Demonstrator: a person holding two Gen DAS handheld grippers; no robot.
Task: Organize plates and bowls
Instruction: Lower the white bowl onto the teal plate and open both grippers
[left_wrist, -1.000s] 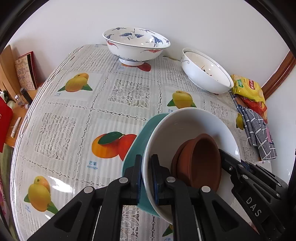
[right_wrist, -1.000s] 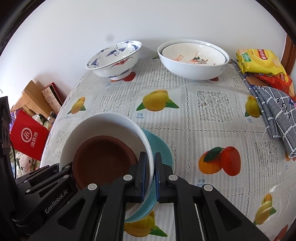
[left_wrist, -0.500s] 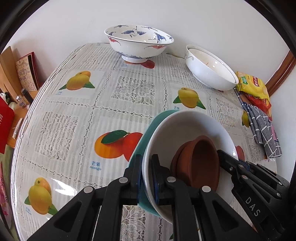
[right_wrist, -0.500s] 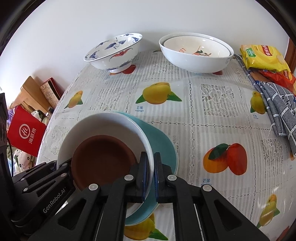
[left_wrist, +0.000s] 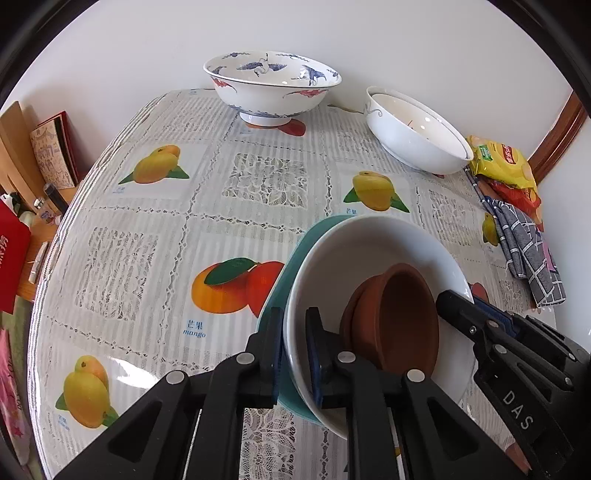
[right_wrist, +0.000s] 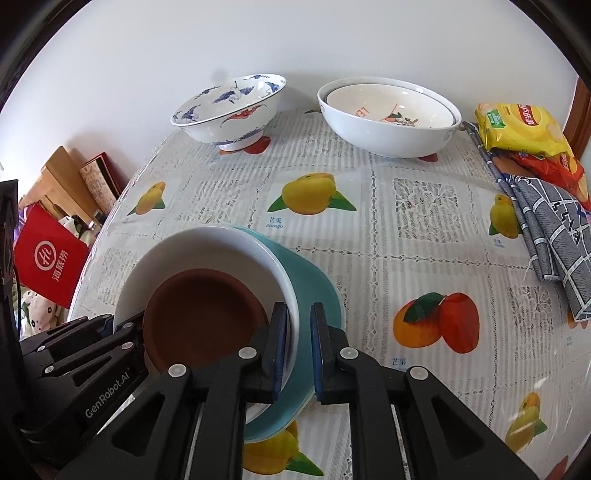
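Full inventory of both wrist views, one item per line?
Teal plate: 1, teal, bottom of held stack.
White bowl: 1, white, on the teal plate.
Brown dishes: 2 nested, terracotta, inside the white bowl.
Crane bowl: 1, white with blue and red, far edge.
White nested bowls: 2, white, far right.
Snack packets: yellow and red, right edge.
Checked cloth: 1, grey-blue, right edge.
Tablecloth: 1, lace with fruit prints.
Left gripper: shut on stack rim.
Right gripper: shut on opposite rim.
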